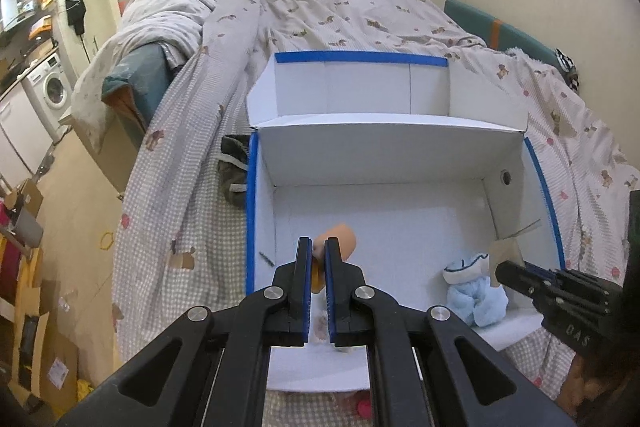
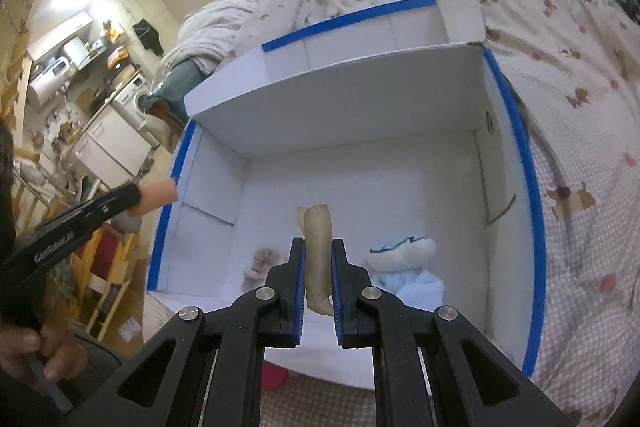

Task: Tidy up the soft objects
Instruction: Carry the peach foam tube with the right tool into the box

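A white box with blue-taped edges [image 1: 251, 211] [image 2: 532, 187] lies open on the bed. My left gripper [image 1: 318, 251] is shut on an orange-peach soft piece [image 1: 340, 241] over the box's left side; it also shows in the right wrist view [image 2: 158, 197]. My right gripper [image 2: 318, 255] is shut on a beige soft piece [image 2: 318, 247] above the box floor; it appears at the right of the left wrist view [image 1: 506, 255]. A light blue and white plush [image 1: 476, 291] [image 2: 408, 267] and a small grey plush [image 2: 260, 265] lie inside the box.
A dark olive garment [image 1: 234, 167] lies on the bed left of the box. The bed has a checked bear-print cover [image 1: 168, 219]. A pink item [image 1: 364, 407] lies at the box's near edge. The floor with cardboard and shelves [image 1: 32, 287] is at the left.
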`<state>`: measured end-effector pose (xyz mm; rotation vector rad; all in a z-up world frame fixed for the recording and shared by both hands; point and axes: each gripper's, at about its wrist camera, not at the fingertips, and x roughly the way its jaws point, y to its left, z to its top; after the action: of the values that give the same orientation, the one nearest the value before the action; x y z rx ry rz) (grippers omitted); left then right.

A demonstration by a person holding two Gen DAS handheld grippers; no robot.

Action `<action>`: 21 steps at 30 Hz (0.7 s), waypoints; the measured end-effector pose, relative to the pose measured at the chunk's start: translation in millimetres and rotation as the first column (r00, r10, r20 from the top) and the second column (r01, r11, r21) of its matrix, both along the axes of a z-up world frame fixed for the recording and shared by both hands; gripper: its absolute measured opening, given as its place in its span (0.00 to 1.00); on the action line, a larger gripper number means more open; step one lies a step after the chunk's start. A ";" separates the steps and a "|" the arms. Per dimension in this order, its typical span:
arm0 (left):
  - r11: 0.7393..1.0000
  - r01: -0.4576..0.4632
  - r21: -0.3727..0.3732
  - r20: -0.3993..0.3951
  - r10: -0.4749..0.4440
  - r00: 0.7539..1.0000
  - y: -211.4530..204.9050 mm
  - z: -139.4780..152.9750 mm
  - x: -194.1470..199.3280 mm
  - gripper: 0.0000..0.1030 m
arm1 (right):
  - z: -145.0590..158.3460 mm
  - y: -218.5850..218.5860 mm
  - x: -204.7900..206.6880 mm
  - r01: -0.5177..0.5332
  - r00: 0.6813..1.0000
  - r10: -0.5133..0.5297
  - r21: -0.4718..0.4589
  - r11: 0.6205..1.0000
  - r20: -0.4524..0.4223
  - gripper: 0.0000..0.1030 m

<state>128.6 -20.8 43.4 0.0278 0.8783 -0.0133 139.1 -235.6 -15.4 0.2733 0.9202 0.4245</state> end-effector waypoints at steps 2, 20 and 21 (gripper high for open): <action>1.000 0.003 -0.005 -0.007 -0.003 1.000 -3.2 -6.9 5.6 0.06 | -4.9 1.6 2.9 0.000 1.000 0.000 -0.003 1.000 -0.014 0.13; 0.997 0.080 -0.004 -0.088 -0.080 0.993 -21.6 -64.9 12.3 0.06 | -31.5 12.3 20.5 -0.009 0.994 0.002 -0.066 0.998 -0.107 0.13; 0.997 0.077 -0.006 -0.091 -0.077 0.993 -21.5 -65.4 12.2 0.06 | -31.7 12.8 20.9 -0.009 0.994 0.002 -0.066 0.998 -0.107 0.13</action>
<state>140.7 -42.3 -22.0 0.0596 0.9678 -0.0886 160.0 -222.8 -47.0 0.2345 1.0383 0.3868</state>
